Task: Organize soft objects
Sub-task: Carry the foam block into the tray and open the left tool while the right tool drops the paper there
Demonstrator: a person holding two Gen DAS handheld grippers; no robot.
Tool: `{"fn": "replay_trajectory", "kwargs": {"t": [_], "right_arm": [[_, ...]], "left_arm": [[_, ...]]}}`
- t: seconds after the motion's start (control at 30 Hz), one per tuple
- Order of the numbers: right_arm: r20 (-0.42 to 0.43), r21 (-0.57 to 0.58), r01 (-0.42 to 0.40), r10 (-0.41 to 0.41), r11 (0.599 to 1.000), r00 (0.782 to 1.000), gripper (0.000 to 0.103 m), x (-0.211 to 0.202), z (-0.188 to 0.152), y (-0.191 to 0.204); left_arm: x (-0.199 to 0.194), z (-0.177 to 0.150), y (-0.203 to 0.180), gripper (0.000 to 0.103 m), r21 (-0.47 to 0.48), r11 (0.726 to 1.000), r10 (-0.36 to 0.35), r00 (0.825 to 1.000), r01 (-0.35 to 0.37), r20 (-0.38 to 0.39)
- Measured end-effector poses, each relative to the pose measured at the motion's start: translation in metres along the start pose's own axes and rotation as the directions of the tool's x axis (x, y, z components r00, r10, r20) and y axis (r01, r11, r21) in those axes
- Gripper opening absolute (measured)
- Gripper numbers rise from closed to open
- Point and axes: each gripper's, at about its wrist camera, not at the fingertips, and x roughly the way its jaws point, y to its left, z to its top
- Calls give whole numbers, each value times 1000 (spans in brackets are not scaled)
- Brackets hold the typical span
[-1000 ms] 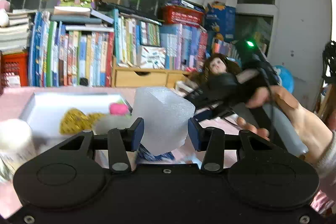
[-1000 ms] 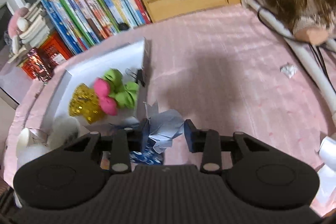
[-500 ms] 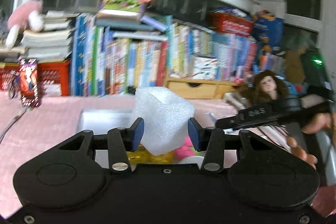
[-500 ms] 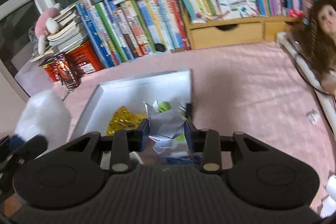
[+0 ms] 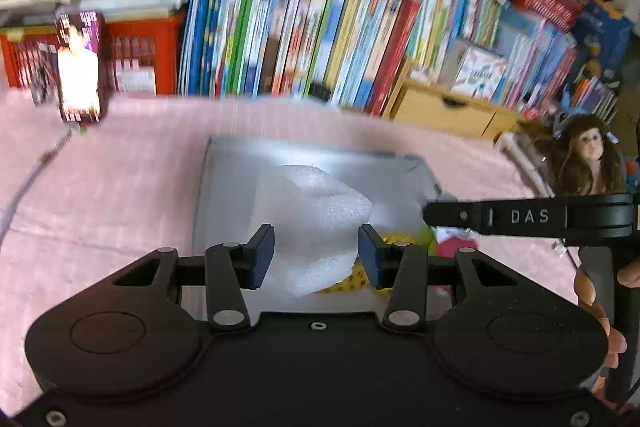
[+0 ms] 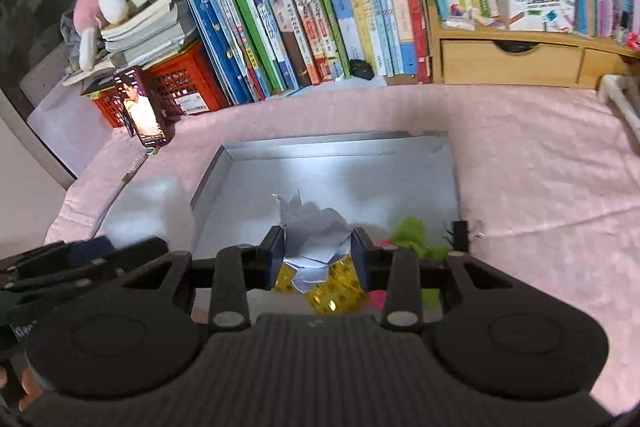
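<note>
While both tongs hang over the white tray (image 6: 451, 167) on the pink desk (image 6: 540, 163), left tongs (image 5: 316, 257) are clenched on a white foam block (image 5: 320, 219), right tongs (image 6: 318, 253) on crumpled paper (image 6: 316, 233). Below in the tray: a gold item (image 6: 332, 291), probably a foil wrapper, and green scraps (image 6: 412, 233). Books (image 6: 320, 11) behind.

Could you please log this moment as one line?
left claw: holding foam block | right claw: holding crumpled paper | both over box
</note>
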Motion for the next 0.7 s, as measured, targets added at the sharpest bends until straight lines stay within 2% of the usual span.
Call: {"fn": "replay_trajectory", "kwargs": {"t": [0.17, 0.37, 0.7], "right_arm": [[-46, 3, 40, -40, 999, 998, 41, 31, 12, 3], [-103, 13, 91, -89, 996, 991, 42, 60, 22, -7], [-179, -3, 98, -97, 995, 979, 42, 92, 27, -11]], "left_arm": [[34, 7, 8, 43, 2, 1000, 5, 995, -4, -104], [63, 15, 19, 43, -40, 999, -10, 986, 3, -164], [89, 13, 25, 44, -67, 998, -30, 970, 14, -240]]}}
